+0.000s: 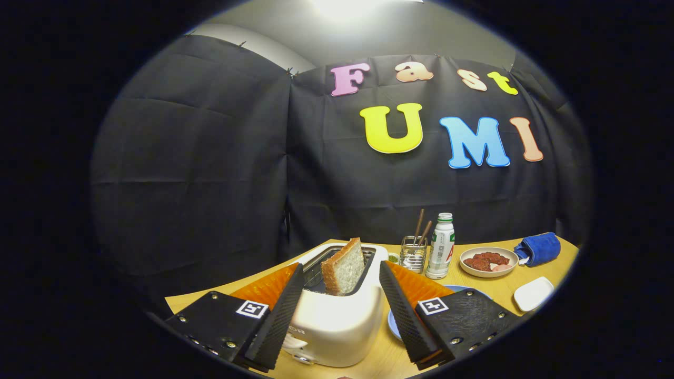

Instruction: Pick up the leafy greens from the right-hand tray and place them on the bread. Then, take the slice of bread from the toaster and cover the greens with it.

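Wooden table [547,260] surface, black cloth behind. One porous slice of bread [344,267] stands tilted in the smooth rounded toaster [337,316], just ahead between the gripper [341,273] fingers, which are spread wide, holding nothing. Beyond: one glass cup [413,253] with two sticks, one bottle [440,246], one bowl [488,261], one rolled blue cloth [538,248].

Bread slice [344,267] upright, tilted, in toaster [337,316]

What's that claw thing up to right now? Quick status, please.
Claw open, holding nothing, fingers either side of the toaster. Bread slice upright in the slot, just ahead between the fingers. Nothing blocking the approach.
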